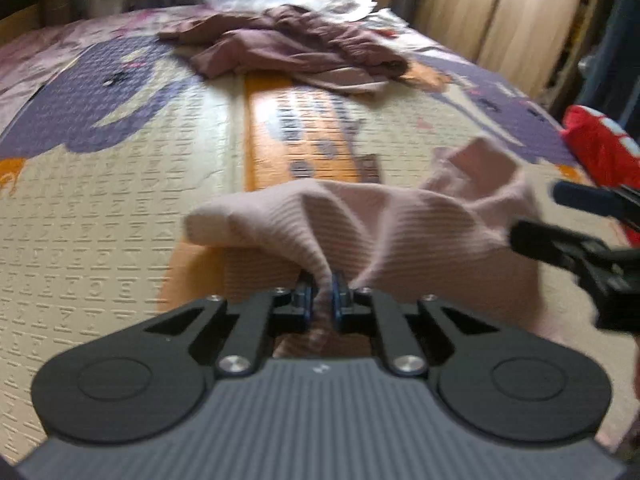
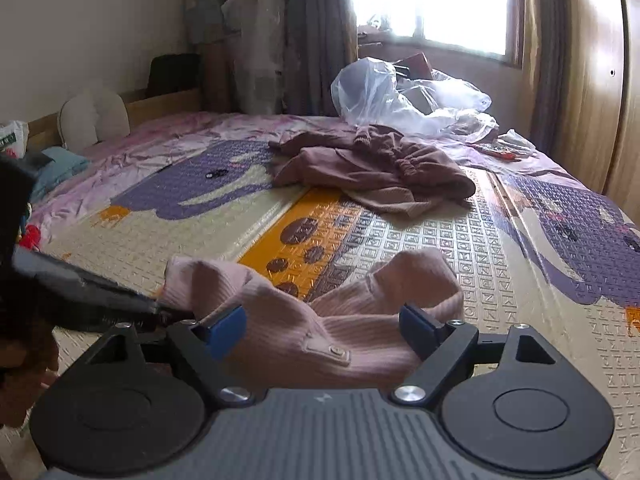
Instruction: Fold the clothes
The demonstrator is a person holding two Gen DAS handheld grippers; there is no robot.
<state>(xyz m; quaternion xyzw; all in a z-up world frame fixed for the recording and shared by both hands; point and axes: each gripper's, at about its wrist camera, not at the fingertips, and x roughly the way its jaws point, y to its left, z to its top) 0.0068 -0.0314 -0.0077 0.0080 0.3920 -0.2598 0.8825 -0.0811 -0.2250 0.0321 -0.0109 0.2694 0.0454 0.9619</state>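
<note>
A pale pink ribbed knit garment (image 1: pixel 360 220) lies bunched on the patterned mat, near the front. My left gripper (image 1: pixel 322 296) is shut on a pinched fold of it and lifts that fold slightly. My right gripper (image 2: pixel 324 326) is open, its blue pads on either side of the same pink garment (image 2: pixel 320 320), just above it, not gripping. The right gripper shows at the right edge of the left wrist view (image 1: pixel 568 220). The left gripper shows at the left of the right wrist view (image 2: pixel 168 310). A crumpled mauve garment (image 2: pixel 372 168) lies farther back on the mat.
The patterned foam mat (image 2: pixel 480 248) covers the bed. Clear plastic bags (image 2: pixel 400 96) sit at the far end by the window. A red item (image 1: pixel 600 148) lies at the right edge. A pillow (image 2: pixel 94 114) and wooden headboard stand at the far left.
</note>
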